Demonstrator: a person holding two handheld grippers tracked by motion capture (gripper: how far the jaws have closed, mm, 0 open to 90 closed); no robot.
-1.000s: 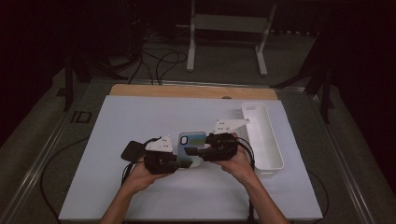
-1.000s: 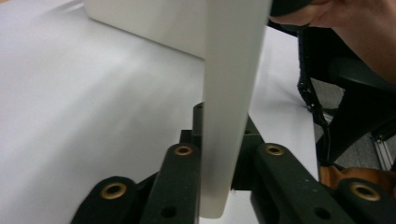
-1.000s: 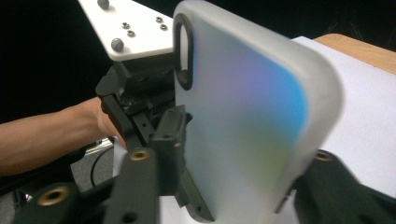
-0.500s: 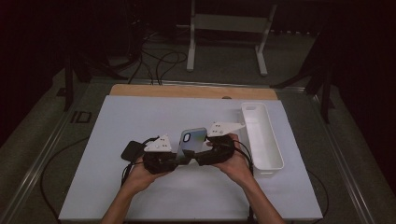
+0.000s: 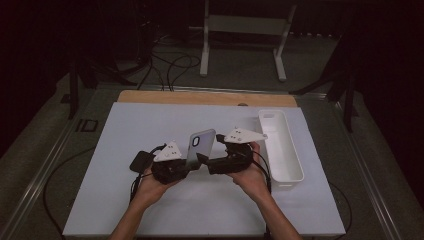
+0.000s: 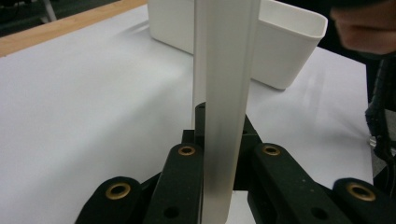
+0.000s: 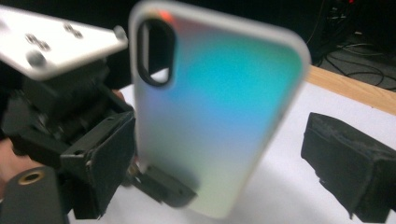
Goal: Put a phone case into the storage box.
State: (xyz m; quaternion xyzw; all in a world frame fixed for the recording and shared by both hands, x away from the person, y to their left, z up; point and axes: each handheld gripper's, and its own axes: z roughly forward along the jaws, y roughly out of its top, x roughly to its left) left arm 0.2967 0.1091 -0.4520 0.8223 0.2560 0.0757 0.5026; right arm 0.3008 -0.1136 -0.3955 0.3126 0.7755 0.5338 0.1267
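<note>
Pinching the phone case (image 5: 200, 146) by its lower end, the left gripper (image 5: 186, 165) holds it upright above the white mat (image 5: 125, 135), long axis vertical, camera cutout uppermost; the right gripper (image 5: 204, 161), jaws just opened wide, stands beside it, gripping nothing; the white bin (image 5: 285, 150) lies beyond.

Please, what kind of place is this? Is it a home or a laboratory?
Probably a laboratory or recording studio, not a home. A white work table stands in a dark room, loose cables lie on the floor behind it, and a person works with the left gripper and the right gripper.
</note>
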